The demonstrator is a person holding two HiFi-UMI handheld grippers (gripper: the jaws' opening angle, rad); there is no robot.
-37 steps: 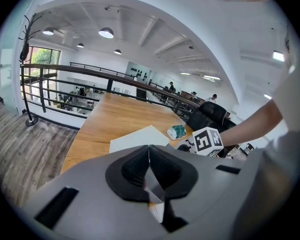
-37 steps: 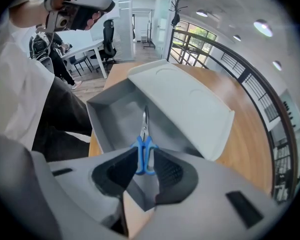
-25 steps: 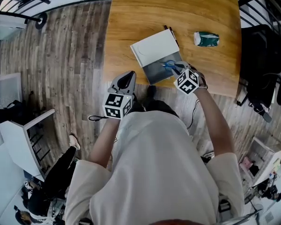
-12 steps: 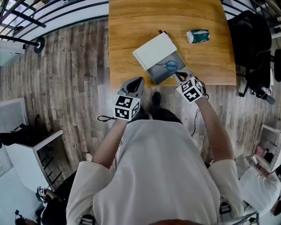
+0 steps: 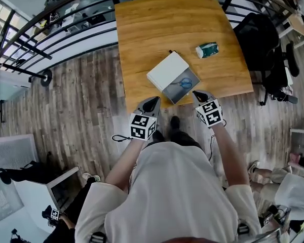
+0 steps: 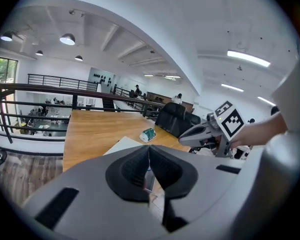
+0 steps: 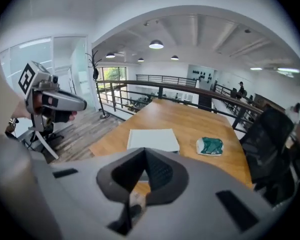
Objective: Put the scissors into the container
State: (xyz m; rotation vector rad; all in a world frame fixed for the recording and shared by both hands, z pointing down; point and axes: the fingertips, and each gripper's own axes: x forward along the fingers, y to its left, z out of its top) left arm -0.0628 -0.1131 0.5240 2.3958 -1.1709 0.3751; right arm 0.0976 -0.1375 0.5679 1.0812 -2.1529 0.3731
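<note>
We see the scissors (image 5: 184,83) lying inside the container (image 5: 173,94) at the table's (image 5: 152,29) near edge, a white box (image 5: 167,70) against its far-left side. Our left gripper (image 5: 153,102) and right gripper (image 5: 198,95) hang near it, jaws together, empty.

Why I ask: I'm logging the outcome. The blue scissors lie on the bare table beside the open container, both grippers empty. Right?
Not quite. The head view shows the blue scissors lying inside the open container, not beside it on the table. The left gripper and right gripper are indeed empty.
</note>
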